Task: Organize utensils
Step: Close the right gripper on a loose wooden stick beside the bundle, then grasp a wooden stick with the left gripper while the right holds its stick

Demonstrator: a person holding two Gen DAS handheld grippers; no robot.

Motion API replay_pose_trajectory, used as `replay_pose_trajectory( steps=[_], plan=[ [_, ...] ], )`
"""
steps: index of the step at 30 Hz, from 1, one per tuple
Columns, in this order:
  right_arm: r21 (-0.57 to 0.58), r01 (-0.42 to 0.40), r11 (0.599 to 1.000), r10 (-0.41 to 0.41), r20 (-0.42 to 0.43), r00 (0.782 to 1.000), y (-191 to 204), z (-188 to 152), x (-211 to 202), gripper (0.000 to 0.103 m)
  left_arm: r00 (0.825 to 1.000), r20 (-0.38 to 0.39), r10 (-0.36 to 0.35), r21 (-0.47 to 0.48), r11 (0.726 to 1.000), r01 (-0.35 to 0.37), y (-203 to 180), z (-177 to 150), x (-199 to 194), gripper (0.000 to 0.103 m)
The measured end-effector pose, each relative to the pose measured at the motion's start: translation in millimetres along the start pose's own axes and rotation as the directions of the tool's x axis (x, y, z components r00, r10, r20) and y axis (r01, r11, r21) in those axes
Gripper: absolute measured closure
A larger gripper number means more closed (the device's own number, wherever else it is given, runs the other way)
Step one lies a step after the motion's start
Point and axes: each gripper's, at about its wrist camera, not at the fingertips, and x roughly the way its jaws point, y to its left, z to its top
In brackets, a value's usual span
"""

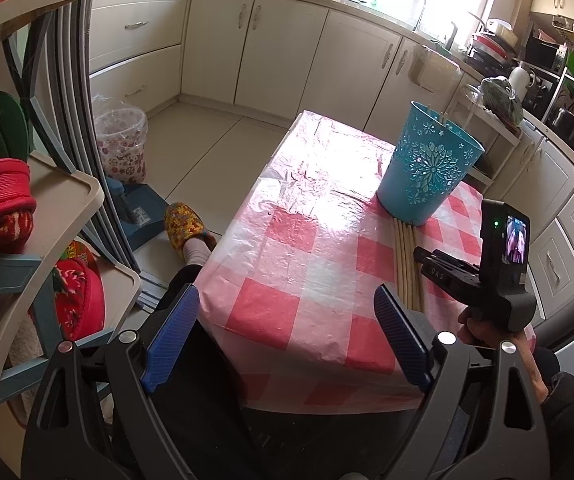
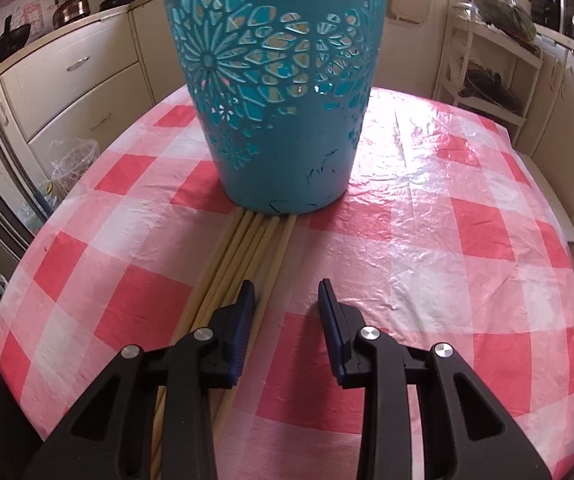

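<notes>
Jaws: left gripper [image 1: 283, 344] wide, holding nothing; right gripper [image 2: 287, 316] narrow, nothing between the pads. Checked table [image 2: 447, 240], teal bin [image 2: 283, 100] at 12 o'clock, chopsticks [image 2: 247, 248] touching its base at 6. Sticks look light, stiff, slippery; I'd pinch one mid-length.

A teal plastic bucket with cut-out flowers [image 2: 283, 92] stands on the table with the red-and-white checked plastic cloth [image 2: 447, 240]. A row of long pale wooden sticks [image 2: 247, 248] lies side by side on the cloth, their far ends touching the bucket's bottom edge. Two more sticks [image 1: 436, 114] stand inside the bucket.
</notes>
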Motion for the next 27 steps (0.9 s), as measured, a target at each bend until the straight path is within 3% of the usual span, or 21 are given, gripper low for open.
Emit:
replay_pose_trajectory(
  steps=[3,7,13,23,27],
  plan=[
    [-0.018,-0.013,1.000,0.013,-0.010,1.000,-4,-2,-3,0.087,1.000,-0.005,-0.005,0.010,1.000,0.005,-2,0,1,0.018],
    [-0.035,-0.030,0.999,0.029,-0.029,0.999,-20,-10,-11,0.095,0.999,-0.028,-0.024,0.061,0.998,0.026,-14,0,12,0.018],
    [-0.011,-0.046,0.999,0.046,-0.032,0.998,-47,-27,-27,0.096,0.995,-0.082,-0.061,0.142,0.987,0.072,-48,7,47,0.018],
    [0.028,-0.107,0.994,0.109,-0.060,0.992,-55,-50,-49,0.097,0.989,-0.138,-0.054,0.231,0.969,0.085,-100,22,108,0.018],
    [0.018,-0.116,0.993,0.117,-0.043,0.992,-55,-40,-46,0.086,0.987,-0.155,-0.040,0.254,0.964,0.079,-111,25,130,0.018]
  ],
)
